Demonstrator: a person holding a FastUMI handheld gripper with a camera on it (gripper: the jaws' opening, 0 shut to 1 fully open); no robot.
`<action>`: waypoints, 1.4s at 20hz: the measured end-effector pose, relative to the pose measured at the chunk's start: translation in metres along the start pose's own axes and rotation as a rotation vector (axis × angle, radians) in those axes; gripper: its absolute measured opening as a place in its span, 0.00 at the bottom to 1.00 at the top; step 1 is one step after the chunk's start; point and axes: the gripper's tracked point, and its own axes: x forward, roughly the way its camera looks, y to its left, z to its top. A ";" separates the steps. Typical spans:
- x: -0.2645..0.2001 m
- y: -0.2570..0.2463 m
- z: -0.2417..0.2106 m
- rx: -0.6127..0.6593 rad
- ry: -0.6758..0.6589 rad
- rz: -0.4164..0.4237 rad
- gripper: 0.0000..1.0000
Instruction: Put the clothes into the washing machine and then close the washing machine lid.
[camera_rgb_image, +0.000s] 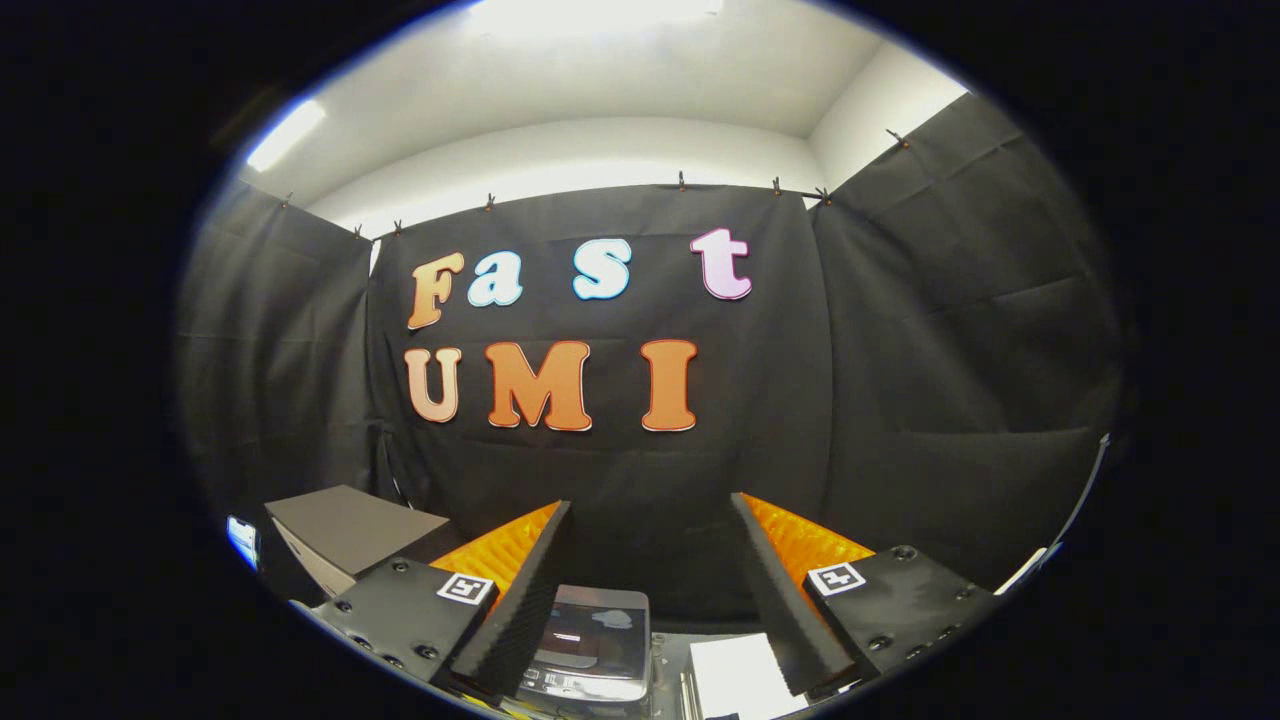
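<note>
Black cloth walls under a white ceiling. The hand-held gripper (650, 590) is released, its black fingers (orange-ribbed on the outer faces) spread wide with nothing between them. Below the gap, nearer the left finger, sits the small grey washing machine with a dark glossy lid (592, 640), lid lying flat. A grey cardboard box (345, 530) stands left of the machine.

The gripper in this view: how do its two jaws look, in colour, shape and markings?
The gripper has two wedge-shaped jaws standing apart. Their inner faces carry dark ribbed foam pads, and their outer sides are bright orange with a ridged texture. Each sits on a black mount with screws, which bears a small square black-and-white marker.
</note>
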 end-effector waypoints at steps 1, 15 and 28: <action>-0.003 -0.001 -0.002 0.016 -0.005 0.010 0.98; -0.013 -0.036 0.003 0.037 -0.018 -0.051 0.99; -0.013 -0.041 -0.002 0.065 -0.002 -0.082 0.98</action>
